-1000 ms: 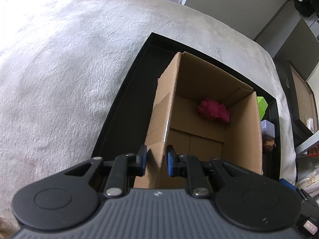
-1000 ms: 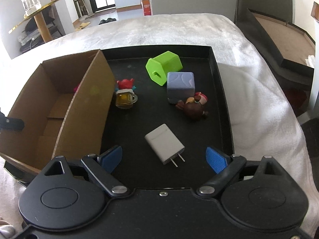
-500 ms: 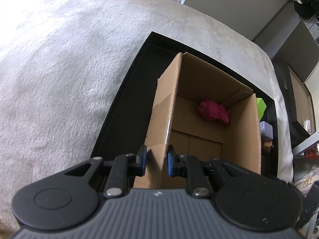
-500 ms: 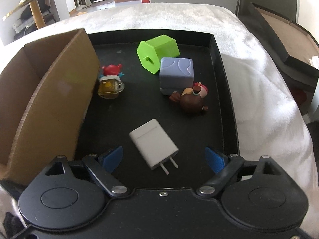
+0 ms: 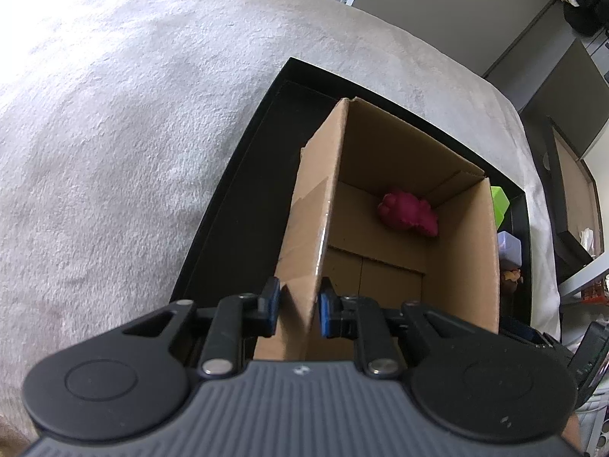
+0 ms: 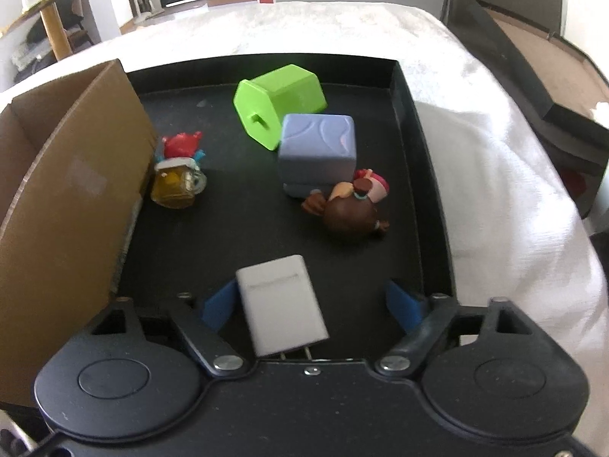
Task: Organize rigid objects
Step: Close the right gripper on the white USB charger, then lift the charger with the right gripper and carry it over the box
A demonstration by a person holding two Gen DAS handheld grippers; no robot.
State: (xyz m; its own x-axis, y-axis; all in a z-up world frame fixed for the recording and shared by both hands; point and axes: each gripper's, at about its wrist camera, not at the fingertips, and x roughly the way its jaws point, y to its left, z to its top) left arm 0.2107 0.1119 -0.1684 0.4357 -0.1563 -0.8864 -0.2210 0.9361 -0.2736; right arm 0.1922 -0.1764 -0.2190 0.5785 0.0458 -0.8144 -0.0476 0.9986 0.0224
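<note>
A cardboard box [image 5: 399,228] stands in a black tray [image 5: 228,228] on a white blanket. A magenta toy [image 5: 407,213] lies inside the box. My left gripper [image 5: 298,312] is shut on the box's near left wall. In the right wrist view my right gripper [image 6: 310,304] is open, its fingers low over the tray [image 6: 418,190] on either side of a white charger plug [image 6: 281,304]. Beyond it lie a brown doll head [image 6: 350,209], a lavender cube [image 6: 318,152], a green hexagonal block [image 6: 278,103] and a red-and-amber mug figure [image 6: 177,175] beside the box [image 6: 64,198].
The white blanket [image 5: 114,133] spreads around the tray. A dark framed board [image 6: 540,76] leans off the right side. Furniture and a wooden table [image 6: 49,19] stand far behind.
My right gripper has moved forward and down, so the white charger plug now sits between its open fingers. My left gripper keeps its hold on the box wall.
</note>
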